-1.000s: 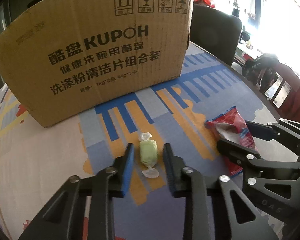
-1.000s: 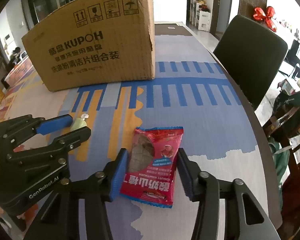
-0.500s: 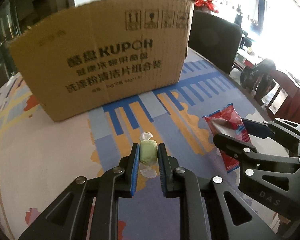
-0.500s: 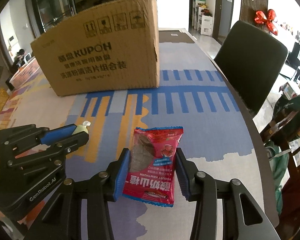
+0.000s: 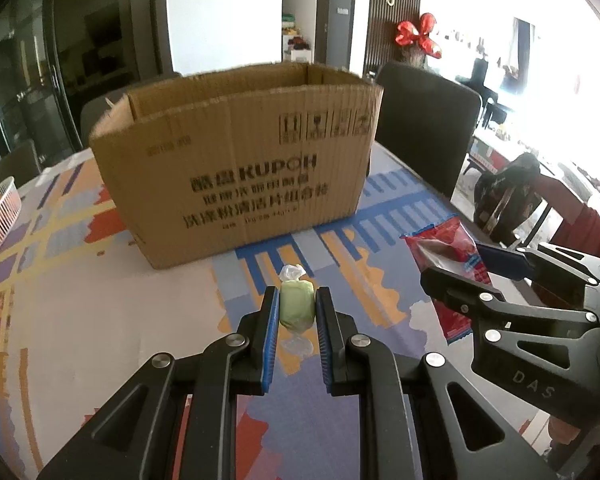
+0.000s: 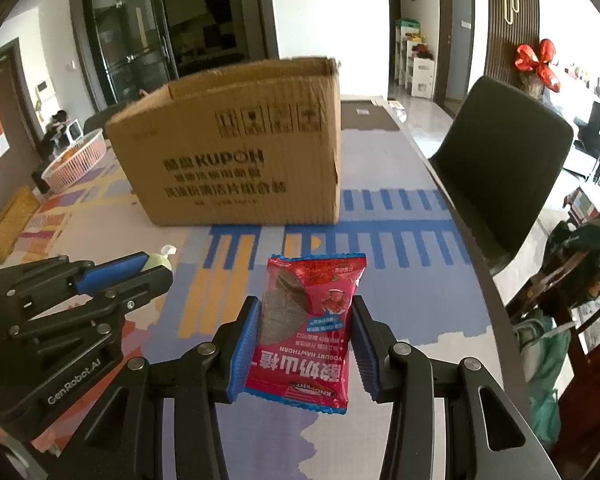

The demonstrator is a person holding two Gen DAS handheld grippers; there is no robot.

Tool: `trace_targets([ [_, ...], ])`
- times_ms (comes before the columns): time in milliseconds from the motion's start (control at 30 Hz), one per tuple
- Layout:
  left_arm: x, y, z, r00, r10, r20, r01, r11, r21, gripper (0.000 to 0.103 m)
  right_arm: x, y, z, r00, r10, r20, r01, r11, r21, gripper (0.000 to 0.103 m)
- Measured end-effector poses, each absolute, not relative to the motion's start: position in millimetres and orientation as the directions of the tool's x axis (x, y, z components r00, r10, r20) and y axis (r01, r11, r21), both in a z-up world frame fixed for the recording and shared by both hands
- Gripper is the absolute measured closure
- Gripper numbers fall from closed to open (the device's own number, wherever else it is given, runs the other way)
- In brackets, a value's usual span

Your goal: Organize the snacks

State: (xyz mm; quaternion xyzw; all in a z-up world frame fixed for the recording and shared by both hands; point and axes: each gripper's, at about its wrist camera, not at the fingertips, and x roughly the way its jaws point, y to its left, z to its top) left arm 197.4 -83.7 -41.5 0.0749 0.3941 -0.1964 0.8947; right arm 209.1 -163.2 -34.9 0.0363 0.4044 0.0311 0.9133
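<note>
Two grippers hang side by side above a long table (image 6: 400, 264) with a patterned cover of blue stripes, orange bars and pale patches. Left gripper (image 5: 297, 308) is clamped tight on a green wrapped candy (image 5: 297, 306), clear of the cloth. Right gripper (image 6: 305, 334) pinches a red snack packet (image 6: 310, 328) by its edges, jaws partly closed. Ahead sits an open cardboard box (image 5: 240, 176) with black print. Off to the left is a pink basket (image 6: 76, 160). Dark chair (image 6: 504, 168) at the table's right edge, glass doors behind, a red bow (image 6: 536, 62) on the slatted wall.
</note>
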Motion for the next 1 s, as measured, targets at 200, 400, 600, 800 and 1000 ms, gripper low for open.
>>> trace_targets([
  [200,192,-78,-23,0.649,-0.295,-0.701,0.402,0.916,-0.014,0.084,206,-162,-16,0.702,0.09,-0.706,-0.039,0.995,0.089,0.058],
  [400,189,-72,-2,0.692,-0.289,-0.661,0.383,0.924,-0.003,0.084,208,-161,2,0.736,0.095,-0.67,-0.05,0.995,0.086,0.058],
  [600,191,-65,18,0.732,-0.281,-0.621,0.367,0.93,0.012,0.084,213,-157,26,0.776,0.095,-0.623,-0.063,0.995,0.072,0.063],
  [800,196,-59,24,0.741,-0.277,-0.612,0.355,0.935,0.007,0.084,225,-154,37,0.786,0.107,-0.609,-0.082,0.994,0.069,0.071],
  [1000,198,-63,5,0.707,-0.274,-0.651,0.361,0.933,-0.001,0.084,233,-156,22,0.741,0.139,-0.657,-0.089,0.99,0.109,0.047],
])
